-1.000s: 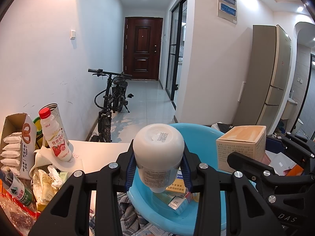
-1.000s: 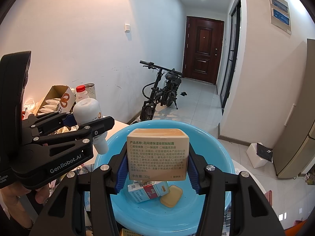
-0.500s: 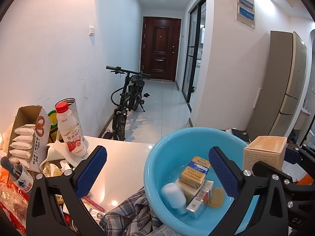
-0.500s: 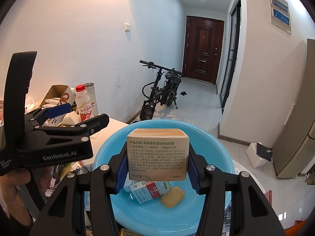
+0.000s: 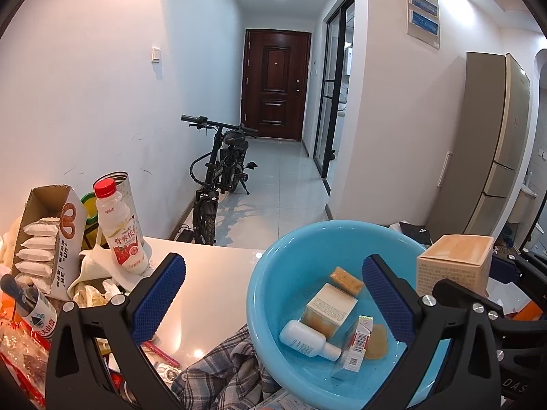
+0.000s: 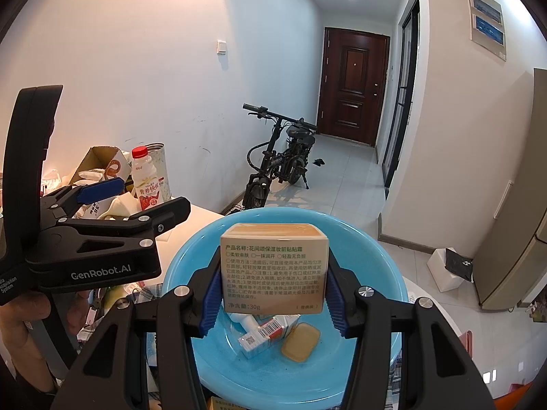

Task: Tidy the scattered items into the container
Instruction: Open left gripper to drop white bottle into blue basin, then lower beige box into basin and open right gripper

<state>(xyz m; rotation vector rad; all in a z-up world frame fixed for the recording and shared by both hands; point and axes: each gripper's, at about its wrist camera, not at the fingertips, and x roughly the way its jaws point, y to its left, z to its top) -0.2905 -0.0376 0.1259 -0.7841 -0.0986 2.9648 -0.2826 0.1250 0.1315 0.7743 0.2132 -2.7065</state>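
Observation:
A blue basin [image 5: 270,294] [image 6: 369,242] sits on the white table. In it lie a white bottle [image 5: 307,338], a beige carton [image 5: 330,309], a small red-and-white box [image 5: 355,352] and tan soap bars [image 5: 346,279]. My left gripper [image 5: 273,294] is open and empty, at the basin's left rim; it also shows in the right wrist view [image 6: 136,201]. My right gripper [image 6: 273,294] is shut on a tan cosmetics box [image 6: 273,268] and holds it above the basin; the box also shows in the left wrist view [image 5: 454,263].
A red-capped drink bottle [image 5: 119,229], a tin can [image 5: 131,198], a snack carton [image 5: 48,242] and wrappers crowd the table's left. A plaid cloth [image 5: 222,372] lies beside the basin. A bicycle [image 5: 218,174] stands in the hallway, a fridge [image 5: 495,150] at right.
My left gripper opened and let the white bottle go; it now lies in the basin. The left gripper drew back to the left. The right gripper still holds the tan box.

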